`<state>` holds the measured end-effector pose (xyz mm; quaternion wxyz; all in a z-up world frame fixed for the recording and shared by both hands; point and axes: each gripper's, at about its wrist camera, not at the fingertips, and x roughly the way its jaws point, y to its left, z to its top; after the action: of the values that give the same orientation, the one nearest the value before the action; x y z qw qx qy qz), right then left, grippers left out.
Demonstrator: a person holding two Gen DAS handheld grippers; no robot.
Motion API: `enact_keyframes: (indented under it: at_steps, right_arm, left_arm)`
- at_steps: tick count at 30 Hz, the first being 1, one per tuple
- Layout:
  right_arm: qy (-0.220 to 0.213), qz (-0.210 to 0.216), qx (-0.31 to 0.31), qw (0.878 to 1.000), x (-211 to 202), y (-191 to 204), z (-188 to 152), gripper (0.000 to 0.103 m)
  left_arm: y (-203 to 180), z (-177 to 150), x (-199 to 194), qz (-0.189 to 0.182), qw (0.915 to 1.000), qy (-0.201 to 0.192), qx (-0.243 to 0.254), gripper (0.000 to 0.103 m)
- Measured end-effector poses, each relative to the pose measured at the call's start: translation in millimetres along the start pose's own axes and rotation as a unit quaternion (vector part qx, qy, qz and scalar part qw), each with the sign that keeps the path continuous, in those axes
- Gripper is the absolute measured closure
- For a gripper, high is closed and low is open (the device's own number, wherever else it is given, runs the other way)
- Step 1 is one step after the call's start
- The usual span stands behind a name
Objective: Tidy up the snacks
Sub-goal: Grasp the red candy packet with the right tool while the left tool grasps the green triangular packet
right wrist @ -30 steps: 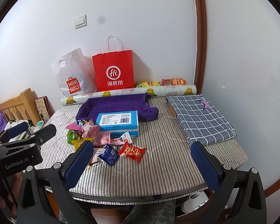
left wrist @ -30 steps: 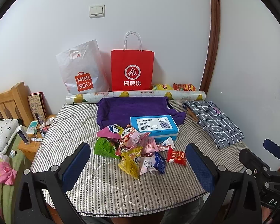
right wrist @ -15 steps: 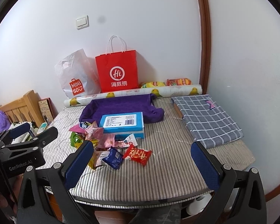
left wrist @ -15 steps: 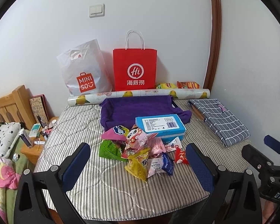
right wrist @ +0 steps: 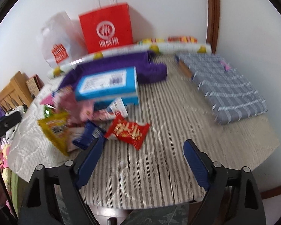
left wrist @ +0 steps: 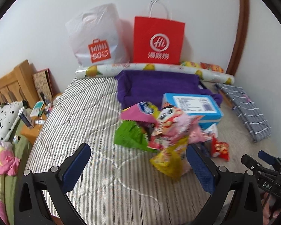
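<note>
Here the snack pile (left wrist: 159,131) lies near the middle of the striped mattress (left wrist: 80,116), its far side against the blue box (left wrist: 193,105), which rests partly on the purple towel (left wrist: 155,86). The left gripper (left wrist: 140,166) hovers spread over the front edge with nothing between its jaws. The right gripper (right wrist: 142,161), jaws just narrowing yet still apart and empty, hangs just in front of the red packet (right wrist: 128,131).

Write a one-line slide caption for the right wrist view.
Open right gripper above striped table cover, near red snack packet by blue box.
</note>
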<state>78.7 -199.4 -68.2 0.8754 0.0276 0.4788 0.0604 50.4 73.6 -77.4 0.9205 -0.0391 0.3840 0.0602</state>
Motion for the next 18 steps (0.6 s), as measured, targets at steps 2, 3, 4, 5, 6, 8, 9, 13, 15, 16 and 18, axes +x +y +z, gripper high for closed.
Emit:
enact_keyframes:
  at_steps: [2, 3, 4, 5, 6, 8, 9, 13, 15, 16, 18]
  right_arm:
    - [0.014, 0.005, 0.009, 1.0, 18.9, -1.2, -2.6, 0.017]
    - [0.019, 0.009, 0.013, 1.0, 26.0, -1.5, -3.8, 0.018]
    - [0.023, 0.015, 0.018, 0.999, 33.2, -1.2, -4.5, 0.018]
    - [0.032, 0.024, 0.024, 0.999, 42.4, -1.1, -5.0, 0.018]
    - [0.038, 0.031, 0.029, 0.998, 48.9, 0.7, -5.0, 0.018]
    - [0.047, 0.046, 0.042, 0.997, 61.3, 0.8, -4.3, 0.018]
    - [0.05, 0.049, 0.047, 0.996, 64.8, 0.5, -3.5, 0.018]
    - [0.046, 0.04, 0.062, 0.996, 77.4, 3.2, 0.2, 0.017]
    - [0.045, 0.033, 0.061, 0.997, 82.0, 5.7, 2.9, 0.017]
    - [0.045, 0.03, 0.061, 0.997, 83.1, 6.8, 3.5, 0.017]
    - [0.043, 0.019, 0.058, 0.997, 85.7, 11.8, 5.0, 0.017]
  left_arm:
    - [7.6, -1.0, 10.8, 0.006, 1.0, 0.006, -0.004, 0.0]
    - [11.8, -0.9, 16.0, 0.008, 0.9999, 0.009, -0.007, 0.0]
    - [14.9, -0.5, 20.0, 0.009, 0.9998, 0.013, -0.009, 0.0]
    - [18.9, 0.1, 24.5, 0.009, 0.9998, 0.016, -0.012, 0.0]
    - [23.2, 0.0, 28.6, 0.009, 0.9997, 0.019, -0.016, 0.0]
    - [30.2, 0.4, 35.1, 0.008, 0.9995, 0.022, -0.024, 0.0]
    - [32.9, 0.2, 37.7, 0.006, 0.9994, 0.022, -0.027, 0.0]
    - [44.4, -1.8, 48.5, -0.011, 0.9985, 0.028, -0.046, 0.001]
    - [49.0, -2.6, 52.9, -0.016, 0.998, 0.032, -0.053, 0.001]
    - [50.7, -2.7, 54.8, -0.017, 0.9978, 0.032, -0.055, 0.001]
    - [54.1, -3.6, 57.5, -0.019, 0.9974, 0.034, -0.06, 0.001]
